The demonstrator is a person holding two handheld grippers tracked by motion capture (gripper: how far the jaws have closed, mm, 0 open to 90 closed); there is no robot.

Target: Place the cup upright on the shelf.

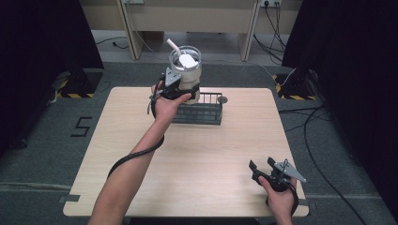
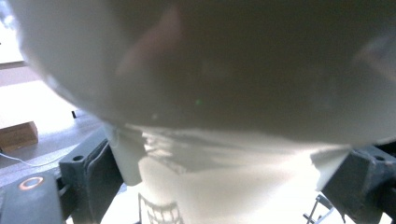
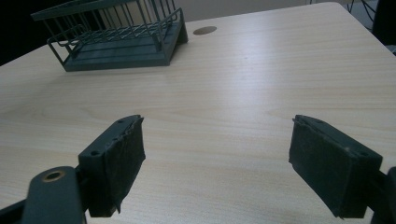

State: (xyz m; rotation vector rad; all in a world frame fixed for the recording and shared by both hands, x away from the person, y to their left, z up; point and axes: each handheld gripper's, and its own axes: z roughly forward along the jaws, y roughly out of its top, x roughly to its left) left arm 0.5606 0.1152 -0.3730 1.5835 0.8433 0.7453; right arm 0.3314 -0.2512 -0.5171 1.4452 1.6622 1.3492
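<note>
A white tumbler [image 1: 187, 71] with a clear lid and a white straw hangs above the dark wire rack [image 1: 206, 114] at the table's far middle. My left gripper [image 1: 180, 90] is shut on the tumbler's lower body. In the left gripper view the tumbler [image 2: 219, 93] sits very close, blurred, with a black jaw pressed to each side. My right gripper [image 1: 263, 164] rests near the table's front right corner, held by a hand. In the right gripper view its jaws stand wide apart over bare wood, the right gripper [image 3: 217, 163] open with nothing between them.
The wire rack [image 3: 116, 39] stands at the far left of the right gripper view, with a round cable hole [image 3: 204, 30] in the wooden table [image 1: 211, 159] just right of it. Cables and black stands lie on the floor around the table.
</note>
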